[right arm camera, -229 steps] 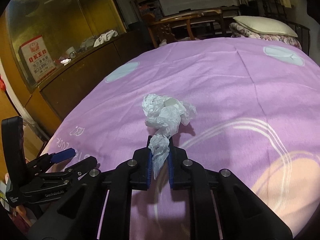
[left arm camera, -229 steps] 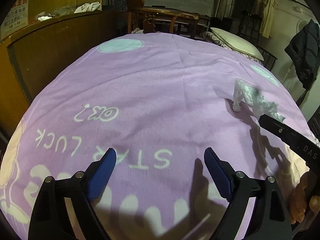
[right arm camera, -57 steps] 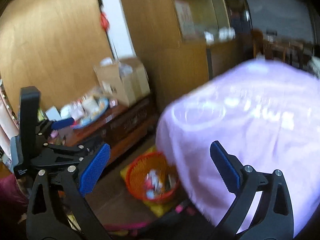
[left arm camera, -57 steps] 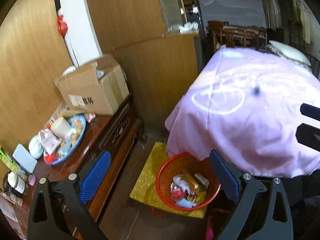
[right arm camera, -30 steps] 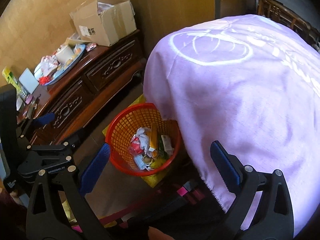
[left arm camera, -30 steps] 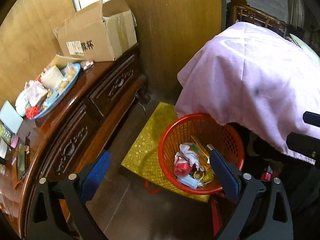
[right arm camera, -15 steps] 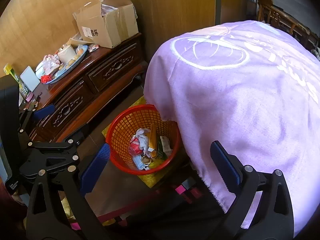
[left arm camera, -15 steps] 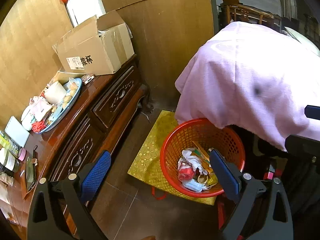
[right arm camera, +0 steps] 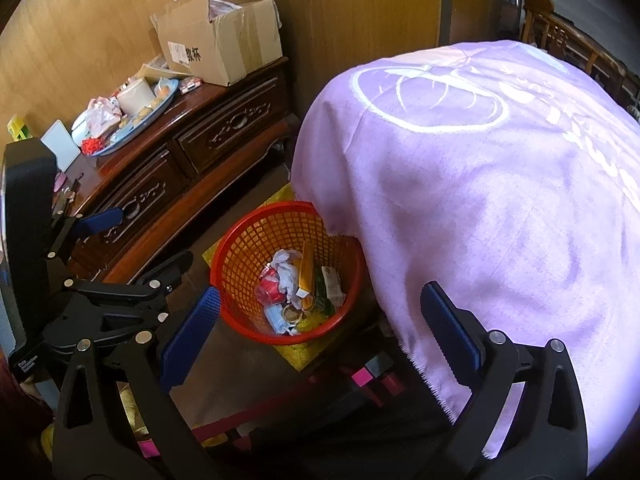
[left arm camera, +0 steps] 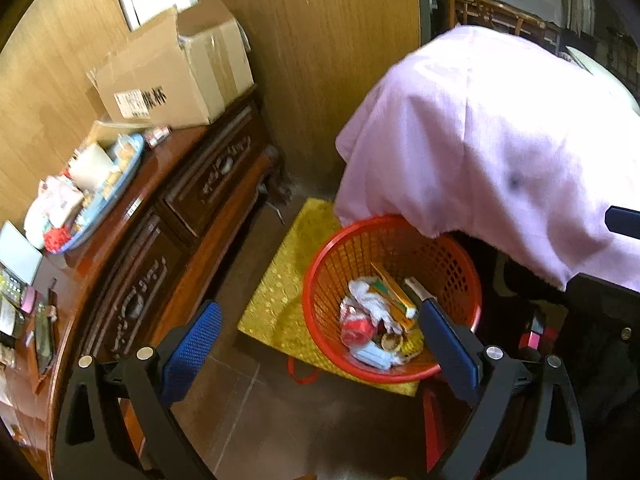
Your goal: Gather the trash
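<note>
One round red mesh basket is sitting on a yellow mat in the centre of both views, holding crumpled white paper, a flat orange packet and other mixed wrappers. A purple blanket is draping over its right rim. In the upper left, one open cardboard box is resting on a dark carved wooden sideboard. The left gripper and right gripper are both hanging wide apart, gripping nothing.

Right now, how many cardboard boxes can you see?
1: an open cardboard box sits on the far end of the dark wooden cabinet, against the wood-panelled wall. Others may be hidden outside the views.
</note>
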{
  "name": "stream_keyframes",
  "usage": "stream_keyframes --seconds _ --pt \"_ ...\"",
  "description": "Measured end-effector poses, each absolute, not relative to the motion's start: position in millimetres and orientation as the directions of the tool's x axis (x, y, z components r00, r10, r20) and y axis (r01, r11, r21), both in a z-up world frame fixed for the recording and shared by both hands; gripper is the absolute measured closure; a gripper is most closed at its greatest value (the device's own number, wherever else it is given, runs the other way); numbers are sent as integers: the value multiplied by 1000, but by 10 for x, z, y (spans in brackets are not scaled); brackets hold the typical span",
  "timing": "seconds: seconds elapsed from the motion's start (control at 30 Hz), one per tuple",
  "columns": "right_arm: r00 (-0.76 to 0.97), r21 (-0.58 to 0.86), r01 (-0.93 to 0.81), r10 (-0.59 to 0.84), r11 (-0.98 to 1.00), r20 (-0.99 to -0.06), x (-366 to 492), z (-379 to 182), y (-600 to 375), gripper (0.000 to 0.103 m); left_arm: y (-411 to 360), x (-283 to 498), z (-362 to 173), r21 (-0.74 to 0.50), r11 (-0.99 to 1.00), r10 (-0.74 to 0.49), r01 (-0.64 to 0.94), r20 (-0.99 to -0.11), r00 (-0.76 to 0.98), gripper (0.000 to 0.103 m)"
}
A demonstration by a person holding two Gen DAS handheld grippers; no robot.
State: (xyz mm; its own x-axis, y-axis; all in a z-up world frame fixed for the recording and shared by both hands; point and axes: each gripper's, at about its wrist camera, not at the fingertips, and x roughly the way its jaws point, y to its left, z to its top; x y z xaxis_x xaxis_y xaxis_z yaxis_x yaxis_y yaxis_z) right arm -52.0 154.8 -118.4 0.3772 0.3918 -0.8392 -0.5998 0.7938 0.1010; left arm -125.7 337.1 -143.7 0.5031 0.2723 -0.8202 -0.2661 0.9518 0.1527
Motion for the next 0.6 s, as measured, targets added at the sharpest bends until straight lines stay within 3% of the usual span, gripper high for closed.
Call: stream_keyframes --seconds 0.27,0.6 --pt "342 118 -571 367 812 -865 -410 -1308 1514 7 3465 -1185 -1691 62 961 174 -269 -893 415 6" --pt "305 127 -552 341 824 -889 -249 -1461 1538 7 3436 -1138 -1842 14 967 112 -254 -919 379 6"
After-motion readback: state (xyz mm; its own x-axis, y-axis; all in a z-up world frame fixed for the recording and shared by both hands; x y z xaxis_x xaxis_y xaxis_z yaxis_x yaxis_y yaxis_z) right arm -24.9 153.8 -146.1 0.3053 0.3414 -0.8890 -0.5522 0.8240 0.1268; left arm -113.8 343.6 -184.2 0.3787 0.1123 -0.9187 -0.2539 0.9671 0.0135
